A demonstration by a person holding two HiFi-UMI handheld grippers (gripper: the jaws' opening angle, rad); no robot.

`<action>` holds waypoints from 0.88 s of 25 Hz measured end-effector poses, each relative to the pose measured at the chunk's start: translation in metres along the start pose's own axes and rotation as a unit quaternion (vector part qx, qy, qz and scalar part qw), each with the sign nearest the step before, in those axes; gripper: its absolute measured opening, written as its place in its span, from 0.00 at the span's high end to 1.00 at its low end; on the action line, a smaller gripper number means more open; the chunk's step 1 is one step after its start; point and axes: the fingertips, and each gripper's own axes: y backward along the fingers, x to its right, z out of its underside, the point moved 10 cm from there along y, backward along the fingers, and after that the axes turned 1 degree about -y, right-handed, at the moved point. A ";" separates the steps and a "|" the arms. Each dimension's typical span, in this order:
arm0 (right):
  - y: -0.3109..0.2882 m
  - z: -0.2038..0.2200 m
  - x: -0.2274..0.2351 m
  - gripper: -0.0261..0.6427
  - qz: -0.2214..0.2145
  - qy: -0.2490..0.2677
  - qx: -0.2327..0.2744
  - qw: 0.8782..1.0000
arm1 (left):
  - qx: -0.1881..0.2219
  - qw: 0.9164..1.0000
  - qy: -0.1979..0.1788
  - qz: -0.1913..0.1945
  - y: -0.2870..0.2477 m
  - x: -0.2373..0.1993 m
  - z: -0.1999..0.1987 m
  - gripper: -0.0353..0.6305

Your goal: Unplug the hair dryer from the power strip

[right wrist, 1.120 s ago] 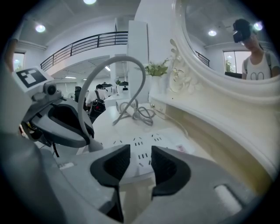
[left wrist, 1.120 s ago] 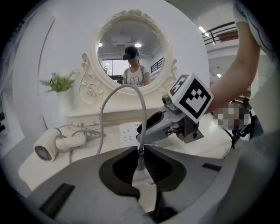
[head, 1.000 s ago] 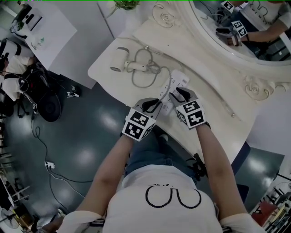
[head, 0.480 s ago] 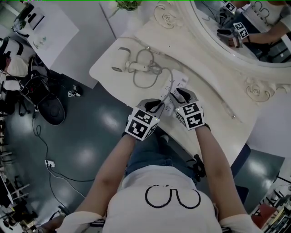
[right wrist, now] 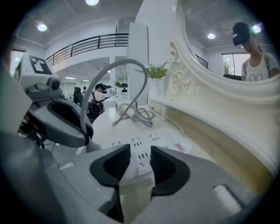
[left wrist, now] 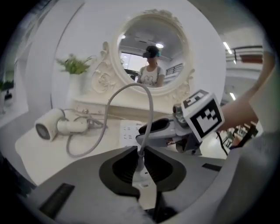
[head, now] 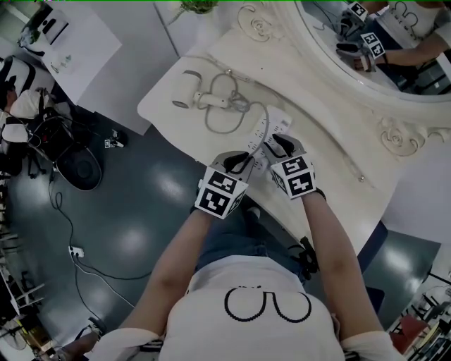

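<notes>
Cream-white dressing table (head: 331, 176) with an oval mirror in a carved white frame (head: 391, 130), cut off by the upper right edge of the head view. The white hair dryer (head: 184, 92) lies on its side at the far left end of the table top, well apart from both tools; its grey cord (left wrist: 150, 119) loops on the surface, then arches up and drops into the left gripper (left wrist: 141, 154). That gripper's dark pads are pressed onto the white plug (left wrist: 142, 168) at the cord's end. Its pins and the socket under it are hidden by the jaws, so whether the plug is seated or already free cannot be told. The right gripper (right wrist: 140, 148), just beside the left, pinches the near end of the white multi-socket power strip (right wrist: 153, 139), which lies flat on the table top and points away toward the dryer. In the head view the square-marker cubes (head: 220, 192) cover both sets of jaws, and the strip's near end is hidden beneath them. A green plant (head: 197, 7) is cropped at the top edge.
</notes>
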 end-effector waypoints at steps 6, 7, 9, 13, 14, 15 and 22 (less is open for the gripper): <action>0.001 0.000 -0.001 0.74 -0.006 0.004 0.000 1.000 | 0.007 0.999 -0.048 0.012 0.008 -0.002 0.006 0.88; 0.001 0.001 0.000 0.74 -0.008 0.006 0.000 1.000 | 0.011 1.000 -0.020 0.022 0.010 -0.006 0.005 0.88; 0.001 0.001 -0.001 0.74 -0.010 0.007 -0.001 1.000 | 0.012 0.999 0.024 0.027 0.011 -0.010 0.003 0.89; 0.001 0.000 -0.001 0.74 -0.007 0.002 -0.002 1.000 | 0.002 1.000 -0.011 0.002 0.008 -0.003 0.000 0.89; 0.001 0.000 -0.001 0.74 -0.006 0.001 -0.003 1.000 | 0.000 0.999 -0.039 -0.010 0.007 -0.001 0.002 0.88; 0.001 0.000 -0.002 0.74 -0.005 0.000 -0.003 1.000 | -0.001 0.998 -0.062 -0.020 0.006 0.001 0.004 0.88; 0.000 -0.001 -0.003 0.74 -0.002 -0.001 -0.004 1.000 | -0.003 0.992 -0.121 -0.033 -0.001 0.006 0.005 0.88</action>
